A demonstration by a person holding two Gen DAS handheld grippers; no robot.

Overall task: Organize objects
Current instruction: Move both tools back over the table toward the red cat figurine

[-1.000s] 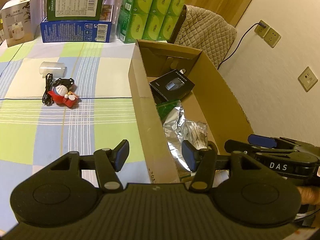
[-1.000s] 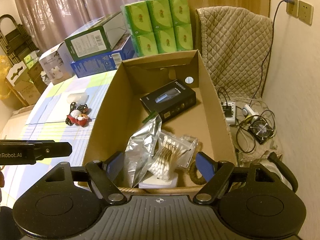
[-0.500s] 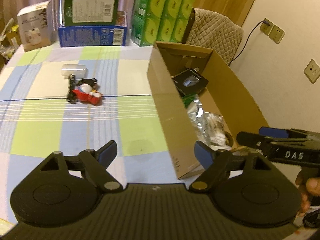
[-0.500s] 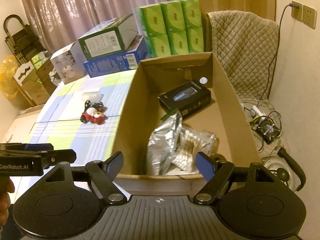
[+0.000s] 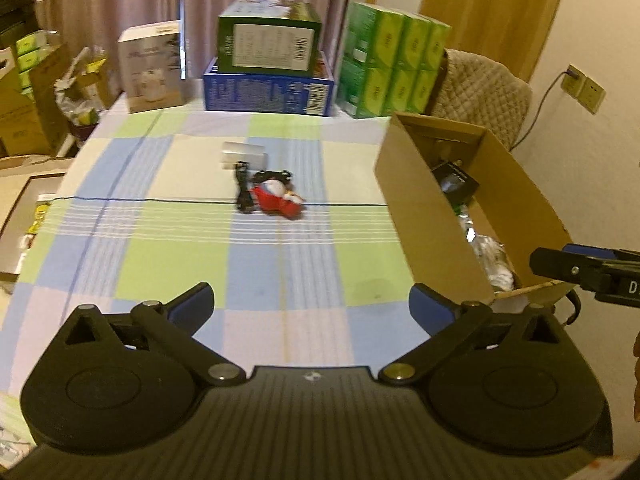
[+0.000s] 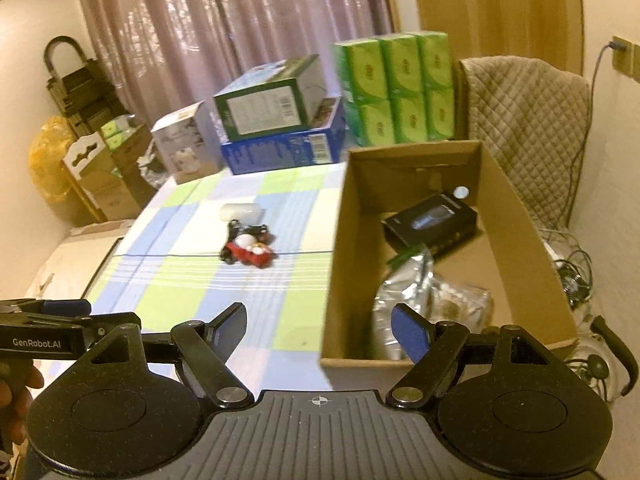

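Working over a table with a checked cloth (image 5: pixel 168 264), green, blue and white squares, in a cluttered room with curtains at the back. Both tongs are spread wide and holding nothing: left gripper (image 5: pixel 311 305) hangs over bare cloth at the near end, right gripper (image 6: pixel 319 326) sits just at the near corner of the cardboard box (image 6: pixel 520 240).

The box already holds a foil pouch (image 6: pixel 404 292), what looks like a bag of cotton swabs (blurry) and a black product box (image 6: pixel 432 220). Still out mid-table: a red and white toy (image 5: pixel 278 197) touching a black cable (image 5: pixel 242 190), with a small white case (image 5: pixel 244 154) just behind.

My worry: the cable is tangled right against the toy, so a pinch could drag both, or drop one short of the box. Also the box's tall near wall could get clipped carrying stuff over.

Farther back are stacked cartons (image 5: pixel 268 64) and green tissue packs (image 5: pixel 394 64), then a quilted chair.
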